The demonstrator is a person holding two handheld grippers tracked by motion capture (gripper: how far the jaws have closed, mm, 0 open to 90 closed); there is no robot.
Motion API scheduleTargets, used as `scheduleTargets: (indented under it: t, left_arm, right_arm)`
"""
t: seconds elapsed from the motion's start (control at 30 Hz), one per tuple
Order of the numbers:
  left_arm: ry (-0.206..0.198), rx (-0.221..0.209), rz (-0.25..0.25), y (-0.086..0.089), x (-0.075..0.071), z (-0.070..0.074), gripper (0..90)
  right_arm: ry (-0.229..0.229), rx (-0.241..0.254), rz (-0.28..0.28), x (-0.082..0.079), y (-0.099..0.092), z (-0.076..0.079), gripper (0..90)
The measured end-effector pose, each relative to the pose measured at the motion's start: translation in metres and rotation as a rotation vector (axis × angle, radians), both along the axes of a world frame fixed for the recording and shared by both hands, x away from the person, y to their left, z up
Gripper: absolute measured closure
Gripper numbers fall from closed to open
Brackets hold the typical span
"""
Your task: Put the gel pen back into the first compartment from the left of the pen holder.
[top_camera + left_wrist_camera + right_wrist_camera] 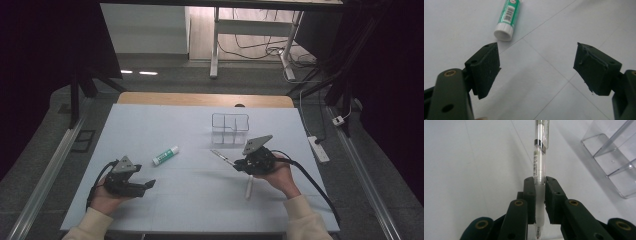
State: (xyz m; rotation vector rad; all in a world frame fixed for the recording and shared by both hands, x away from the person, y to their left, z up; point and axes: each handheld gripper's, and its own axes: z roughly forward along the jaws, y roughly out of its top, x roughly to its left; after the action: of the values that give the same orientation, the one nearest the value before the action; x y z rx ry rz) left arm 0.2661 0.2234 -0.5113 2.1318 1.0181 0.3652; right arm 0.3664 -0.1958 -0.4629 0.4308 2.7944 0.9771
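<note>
My right gripper [238, 163] is shut on a clear pen [220, 156] with a white grip. In the right gripper view the pen [539, 157] runs straight out from between the pads [530, 192], with its clip end away from me. A clear plastic organizer [230, 128] with several compartments stands just beyond that gripper and shows at the right in the right gripper view [614, 157]. My left gripper [148, 185] rests low at the table's front left, open, with nothing between its jaws [536, 67]. A green and white glue stick [165, 155] lies ahead of it [507, 18].
A white stick-like object [248, 188] lies on the table under the right hand. The white table top [190, 200] ends at a wooden strip [205, 99] at the far side. A power strip [318, 148] lies on the floor to the right.
</note>
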Motion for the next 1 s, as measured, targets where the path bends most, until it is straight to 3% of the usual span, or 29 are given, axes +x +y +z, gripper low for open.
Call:
scheduleTargets:
  t: [1.0]
  left_arm:
    - [-0.089,0.073,-0.144,-0.052,0.014,0.026,22.3]
  right_arm:
    - [0.024,-0.003,-0.002,-0.007,0.008,-0.005,78.9]
